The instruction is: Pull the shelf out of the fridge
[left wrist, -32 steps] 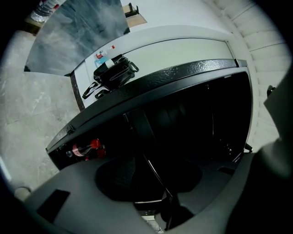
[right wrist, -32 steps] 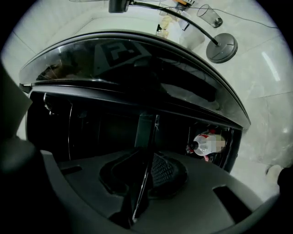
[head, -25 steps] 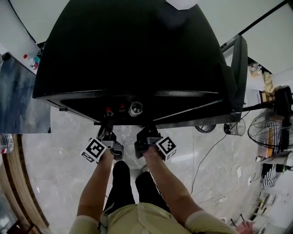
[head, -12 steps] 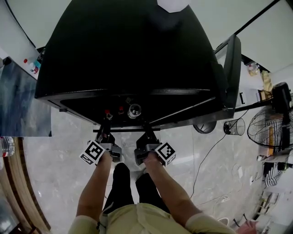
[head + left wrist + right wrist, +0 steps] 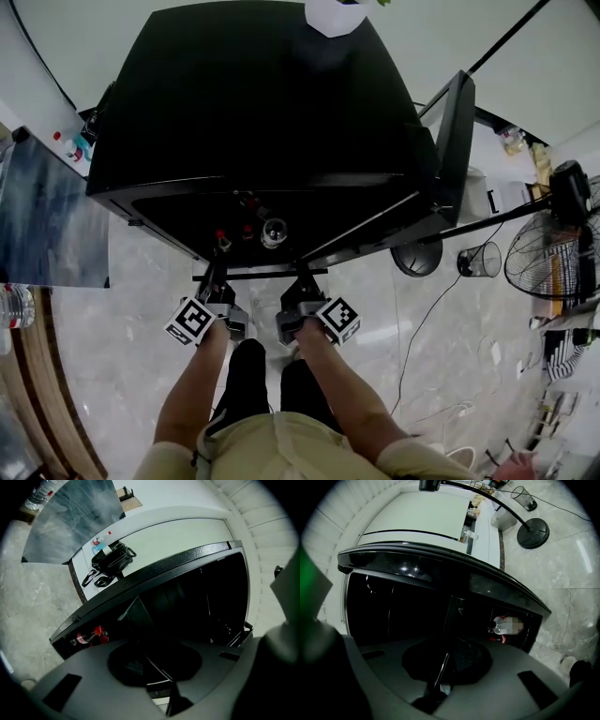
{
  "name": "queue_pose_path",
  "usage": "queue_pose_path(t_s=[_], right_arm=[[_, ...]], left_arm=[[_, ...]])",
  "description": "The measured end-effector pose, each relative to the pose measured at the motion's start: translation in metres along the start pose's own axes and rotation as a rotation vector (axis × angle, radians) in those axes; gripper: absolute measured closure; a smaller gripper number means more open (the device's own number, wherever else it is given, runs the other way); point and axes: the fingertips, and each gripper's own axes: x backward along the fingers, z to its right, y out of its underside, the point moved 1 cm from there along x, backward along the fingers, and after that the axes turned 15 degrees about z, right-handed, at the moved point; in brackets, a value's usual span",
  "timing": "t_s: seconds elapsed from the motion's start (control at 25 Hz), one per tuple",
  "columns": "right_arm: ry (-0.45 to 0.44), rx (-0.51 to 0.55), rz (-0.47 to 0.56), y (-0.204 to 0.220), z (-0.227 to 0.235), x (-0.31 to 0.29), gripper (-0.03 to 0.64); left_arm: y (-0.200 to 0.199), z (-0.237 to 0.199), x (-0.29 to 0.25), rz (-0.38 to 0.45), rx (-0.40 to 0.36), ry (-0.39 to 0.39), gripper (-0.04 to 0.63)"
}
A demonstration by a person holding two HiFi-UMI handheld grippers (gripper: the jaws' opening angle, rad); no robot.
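Note:
The black fridge (image 5: 262, 103) stands in front of me with its door (image 5: 455, 141) swung open to the right. The thin dark shelf (image 5: 258, 273) sticks out a little from its front. My left gripper (image 5: 215, 279) is at the shelf's left front edge and its jaws are closing on that edge, which runs between them (image 5: 157, 665). My right gripper (image 5: 305, 279) is shut on the right front edge (image 5: 440, 667). Inside stand red-capped bottles (image 5: 222, 236) and a clear bottle (image 5: 274, 230).
A standing fan (image 5: 553, 253), a wire bin (image 5: 480, 260) and a floor cable (image 5: 422, 328) are to the right. A grey counter (image 5: 47, 216) is at left, with a black bag (image 5: 112, 557) beyond it. A white object (image 5: 335, 14) sits on the fridge top.
The shelf's front edge now shows further out from the fridge front. Both grippers have come back toward me with it.

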Motion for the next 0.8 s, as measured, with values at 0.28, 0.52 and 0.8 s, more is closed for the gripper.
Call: queue_pose_path(t_s=[0.28,0.52,0.8], right_arm=[[0.003,0.018,-0.028,-0.003,-0.007,0.023,0.571],[0.006,0.049,-0.050,-0.006,-0.014,0.043,0.568],[-0.029,0.046,-0.083,-0.013,-0.028,0.062,0.566]], left_arm=[[0.001,0.011,0.023,0.020,0.020,0.005,0.525],[0.001,0.022,0.046,0.052,0.074,-0.005,0.531],[-0.003,0.047,0.066,0.081,0.054,0.018,0.532]])
